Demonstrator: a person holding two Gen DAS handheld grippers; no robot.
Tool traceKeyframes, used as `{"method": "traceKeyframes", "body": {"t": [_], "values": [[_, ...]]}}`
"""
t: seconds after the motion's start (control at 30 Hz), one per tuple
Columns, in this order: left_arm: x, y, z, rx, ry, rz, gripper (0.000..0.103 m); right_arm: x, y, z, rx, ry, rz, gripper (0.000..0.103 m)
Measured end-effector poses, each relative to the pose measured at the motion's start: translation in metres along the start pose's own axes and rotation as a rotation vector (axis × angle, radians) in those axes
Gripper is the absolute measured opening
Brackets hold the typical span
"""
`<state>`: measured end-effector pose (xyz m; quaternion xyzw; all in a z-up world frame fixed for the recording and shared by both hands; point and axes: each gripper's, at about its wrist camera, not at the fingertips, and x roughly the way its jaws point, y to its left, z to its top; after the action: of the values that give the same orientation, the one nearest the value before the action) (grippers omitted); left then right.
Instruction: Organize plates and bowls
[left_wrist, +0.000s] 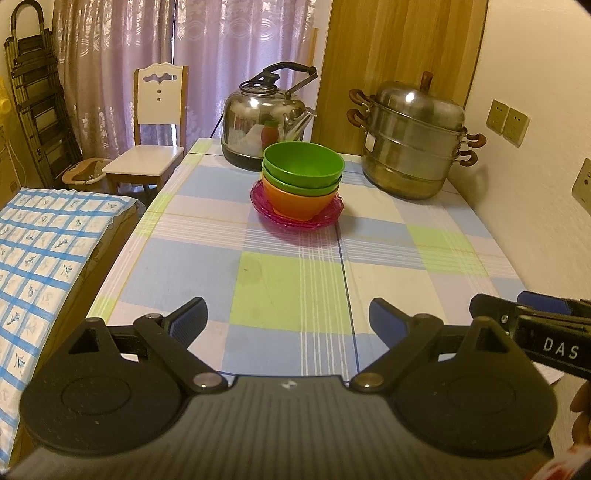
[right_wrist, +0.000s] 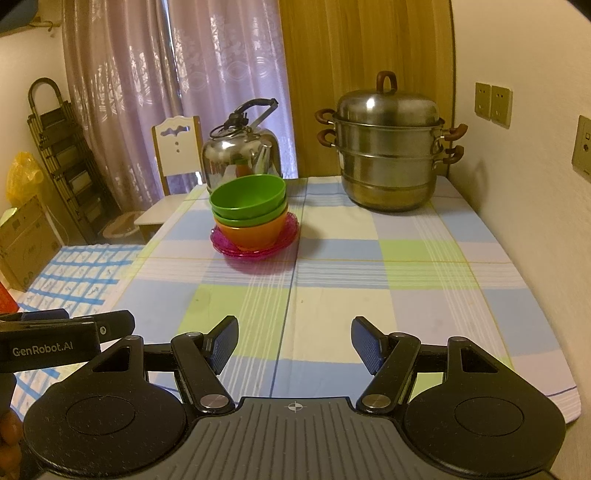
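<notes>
Left black plastic two-finger gripper (left_wrist: 288, 319): blue ribbed pads, silver pivot screws, grey ribbed base. Right black plastic gripper (right_wrist: 293, 339) same; "GenRobot.AI" lettering lower left.

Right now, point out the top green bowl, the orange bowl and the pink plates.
Top green bowl (left_wrist: 301, 162), left wrist view, inside wall.
Orange bowl (left_wrist: 295, 201), left wrist view, outer side.
Pink plates (right_wrist: 255, 252), right wrist view, front rim.
</notes>
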<state>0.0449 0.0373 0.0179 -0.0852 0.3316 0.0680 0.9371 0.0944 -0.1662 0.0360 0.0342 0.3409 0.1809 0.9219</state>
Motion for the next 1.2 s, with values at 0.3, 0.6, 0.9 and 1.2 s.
{"method": "traceKeyframes", "body": {"t": [0.3,0.6,0.9,1.2], "values": [[0.0003,-0.0028,0.0002,0.008,-0.003,-0.003,0.094,0.0001,-0.0003,0.0002,0.000,0.000,0.000,0.068],[0.0005,-0.0034,0.0000,0.010,-0.003,-0.002,0.094,-0.0007,-0.0024,0.0024,-0.002,-0.002,0.000,0.068],[0.0007,-0.0042,0.0003,0.011,-0.004,-0.002,0.094,-0.0008,-0.0023,0.0021,-0.003,-0.004,0.000,0.068],[0.0005,-0.0059,0.0023,0.015,-0.005,-0.004,0.094,-0.0009,-0.0047,0.0056,-0.001,-0.005,-0.001,0.068]]}}
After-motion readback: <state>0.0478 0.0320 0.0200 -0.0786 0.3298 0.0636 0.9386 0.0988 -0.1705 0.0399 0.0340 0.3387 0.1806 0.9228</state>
